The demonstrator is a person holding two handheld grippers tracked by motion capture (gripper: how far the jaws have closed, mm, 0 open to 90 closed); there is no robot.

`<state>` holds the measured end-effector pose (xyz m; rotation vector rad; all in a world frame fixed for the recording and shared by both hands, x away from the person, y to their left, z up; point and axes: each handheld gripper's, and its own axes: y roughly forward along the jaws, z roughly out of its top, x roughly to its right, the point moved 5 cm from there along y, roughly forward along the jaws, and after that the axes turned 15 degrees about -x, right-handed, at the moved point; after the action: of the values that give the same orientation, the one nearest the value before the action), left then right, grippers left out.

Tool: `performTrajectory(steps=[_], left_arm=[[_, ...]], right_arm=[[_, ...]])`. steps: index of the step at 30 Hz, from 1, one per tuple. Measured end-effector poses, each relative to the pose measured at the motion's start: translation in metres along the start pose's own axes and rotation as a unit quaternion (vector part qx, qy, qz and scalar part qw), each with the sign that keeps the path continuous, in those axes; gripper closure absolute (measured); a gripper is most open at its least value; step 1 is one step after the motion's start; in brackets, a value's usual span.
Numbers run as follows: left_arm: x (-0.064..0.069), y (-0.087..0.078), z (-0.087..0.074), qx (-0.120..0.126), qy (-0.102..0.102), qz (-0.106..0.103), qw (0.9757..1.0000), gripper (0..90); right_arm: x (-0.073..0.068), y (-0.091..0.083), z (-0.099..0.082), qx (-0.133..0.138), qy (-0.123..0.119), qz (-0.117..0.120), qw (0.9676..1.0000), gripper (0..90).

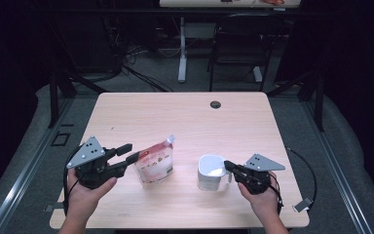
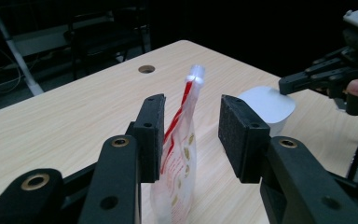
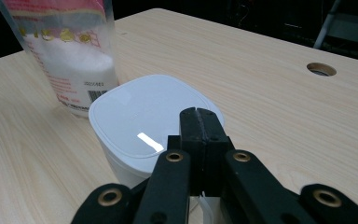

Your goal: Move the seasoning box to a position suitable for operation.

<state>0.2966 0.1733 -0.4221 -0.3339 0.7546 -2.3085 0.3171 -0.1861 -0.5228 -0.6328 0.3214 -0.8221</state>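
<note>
A clear stand-up pouch [image 1: 155, 163] with red print, a white spout and white grains inside stands on the wooden table [image 1: 175, 112], left of centre. My left gripper [image 1: 131, 152] is open, its pads on either side of the pouch's upper edge [image 2: 177, 158]; the left pad is close to the pouch and a gap remains at the right pad. A white lidded container [image 1: 210, 171] stands to the right. My right gripper [image 1: 228, 165] is shut, its tips [image 3: 199, 114] over the near edge of the lid [image 3: 144, 112]. The pouch [image 3: 70, 60] stands just behind the container.
A round cable hole [image 1: 215, 104] sits near the table's far edge. Beyond the table stand a black chair [image 1: 238, 44] and another desk's white leg [image 1: 182, 48]. The table's front edge lies just below both hands.
</note>
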Motion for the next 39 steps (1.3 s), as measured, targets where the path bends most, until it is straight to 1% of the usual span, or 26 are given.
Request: performTrajectory(steps=[2,4,6,10,14,16,17,18,20,23,24,25,27,29,31,36,39], left_arm=[[0.001,-0.001,0.001,0.002,0.002,0.0,1.0,61.4],[0.006,-0.001,0.003,0.002,0.006,-0.008,0.9999,61.9],[0.008,-0.001,0.004,0.002,0.008,-0.009,0.9999,62.1],[0.015,0.004,0.005,-0.007,0.017,-0.016,0.9997,62.8],[0.019,0.007,0.005,-0.011,0.019,-0.023,0.9995,63.2],[0.022,0.011,0.005,-0.014,0.024,-0.025,0.9993,63.5],[0.024,0.016,0.004,-0.02,0.027,-0.026,0.9991,63.5],[0.024,0.016,0.004,-0.02,0.027,-0.026,0.9991,63.6],[0.028,0.023,0.003,-0.03,0.03,-0.032,0.9986,63.7],[0.031,0.027,0.003,-0.034,0.035,-0.036,0.9982,63.7],[0.033,0.029,0.003,-0.036,0.038,-0.038,0.9979,63.7],[0.037,0.035,0.002,-0.042,0.043,-0.041,0.9974,63.5],[0.039,0.038,0.001,-0.047,0.045,-0.041,0.9971,63.7],[0.042,0.046,-0.002,-0.055,0.047,-0.046,0.9963,63.9],[0.044,0.048,-0.002,-0.057,0.048,-0.046,0.9962,64.1],[0.049,0.056,-0.005,-0.065,0.054,-0.053,0.995,64.8],[0.053,0.06,-0.005,-0.065,0.056,-0.058,0.9946,65.7]], right_arm=[[0.0,0.0,0.0,-0.002,-0.001,0.001,1.0,90.0],[0.0,0.0,0.0,-0.004,0.0,0.001,1.0,90.0],[0.0,0.0,0.0,-0.004,0.0,0.001,1.0,90.0],[0.001,0.0,0.0,-0.004,0.003,0.001,1.0,90.0],[0.001,0.0,0.0,-0.004,0.004,0.0,1.0,90.0],[0.002,-0.001,-0.001,-0.002,0.007,0.002,1.0,90.0],[0.002,-0.001,-0.001,-0.003,0.008,0.002,1.0,90.0],[0.003,-0.001,-0.001,-0.004,0.007,0.003,1.0,90.0],[0.003,-0.001,-0.001,-0.003,0.009,0.003,1.0,90.0],[0.003,-0.001,-0.001,-0.003,0.009,0.004,0.9999,90.0],[0.003,-0.001,-0.002,-0.002,0.009,0.004,0.9999,90.0],[0.003,-0.001,-0.002,-0.002,0.01,0.005,0.9999,90.0],[0.003,-0.001,-0.002,-0.001,0.01,0.005,0.9999,90.0],[0.004,-0.001,-0.003,-0.002,0.011,0.004,0.9999,90.0],[0.004,-0.002,-0.003,-0.003,0.01,0.004,0.9999,90.0],[0.005,-0.002,-0.004,-0.005,0.013,0.001,0.9999,90.0],[0.005,-0.002,-0.005,-0.004,0.015,0.002,0.9999,90.0]])
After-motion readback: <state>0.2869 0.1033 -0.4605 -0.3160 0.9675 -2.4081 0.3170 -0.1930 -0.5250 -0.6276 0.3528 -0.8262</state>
